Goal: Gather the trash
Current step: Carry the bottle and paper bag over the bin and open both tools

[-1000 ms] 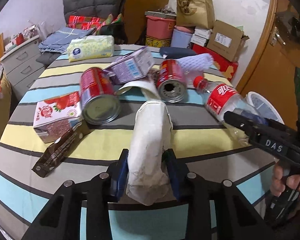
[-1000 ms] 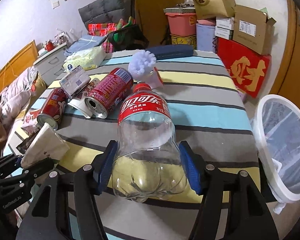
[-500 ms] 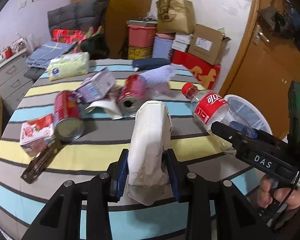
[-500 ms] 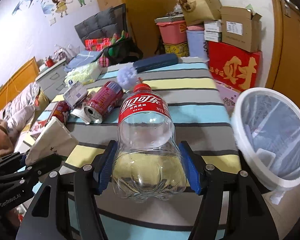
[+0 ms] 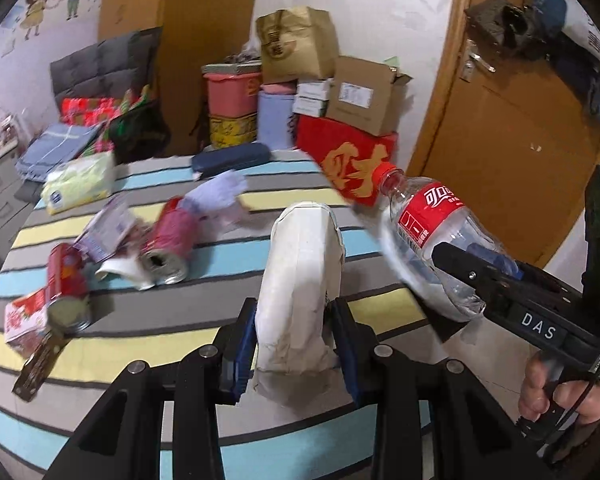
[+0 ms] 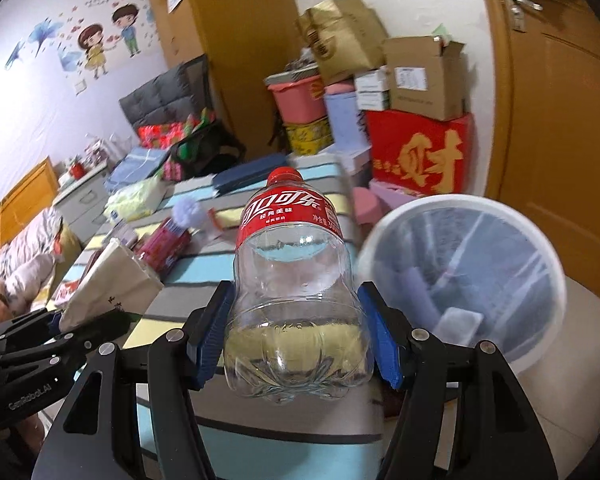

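Lifted clear of the striped table (image 5: 204, 322): Coca-Cola bottle (image 6: 296, 280) clamped in right gripper (image 6: 296, 350), bin (image 6: 464, 280) just right; left gripper (image 5: 296, 346) pinching white paper bag (image 5: 300, 288).

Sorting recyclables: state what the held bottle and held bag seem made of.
Bottle: clear glossy plastic, apparently; see-through walls, moulded lobed base, red printed label.
Bag: matte off-white paper, likely; creases, folded edges, slight staining.

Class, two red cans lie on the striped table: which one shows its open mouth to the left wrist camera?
The can beside the white brush; the other can, near the table's left edge, shows a closed base.
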Demonstrator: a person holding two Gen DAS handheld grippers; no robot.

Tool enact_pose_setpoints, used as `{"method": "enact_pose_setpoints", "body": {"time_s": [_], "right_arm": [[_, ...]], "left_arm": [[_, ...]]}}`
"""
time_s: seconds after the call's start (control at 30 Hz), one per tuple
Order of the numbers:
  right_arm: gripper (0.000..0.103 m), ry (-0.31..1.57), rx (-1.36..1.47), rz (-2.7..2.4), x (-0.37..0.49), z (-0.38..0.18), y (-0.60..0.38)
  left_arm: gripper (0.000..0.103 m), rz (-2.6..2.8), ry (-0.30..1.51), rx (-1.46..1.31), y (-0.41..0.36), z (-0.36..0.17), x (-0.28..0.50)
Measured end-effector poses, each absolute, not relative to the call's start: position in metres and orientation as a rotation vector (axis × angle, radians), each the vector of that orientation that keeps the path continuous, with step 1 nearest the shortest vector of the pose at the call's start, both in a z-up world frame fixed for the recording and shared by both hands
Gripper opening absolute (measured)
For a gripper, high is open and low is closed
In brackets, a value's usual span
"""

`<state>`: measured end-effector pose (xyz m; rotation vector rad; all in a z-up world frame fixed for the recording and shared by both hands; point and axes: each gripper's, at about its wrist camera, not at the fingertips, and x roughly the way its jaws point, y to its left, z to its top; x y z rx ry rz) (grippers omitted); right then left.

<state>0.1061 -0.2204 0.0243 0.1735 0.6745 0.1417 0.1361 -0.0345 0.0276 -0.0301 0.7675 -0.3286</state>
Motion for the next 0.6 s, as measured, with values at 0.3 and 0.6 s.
{"method": "enact_pose_setpoints", "body": {"time_s": [0.3,0.6], "right_arm": [[0.064,0.65,0.212,0.056,0.102,0.027,-0.262],[0.064,0.678,0.226,-0.051,0.1,0.019,-0.305]], "left_arm": [[0.037,-0.426,0.754,0.026,-0.096,0.035,0.143],[0.037,-0.534,0.761,0.052,-0.16,0.037,0.158]]}}
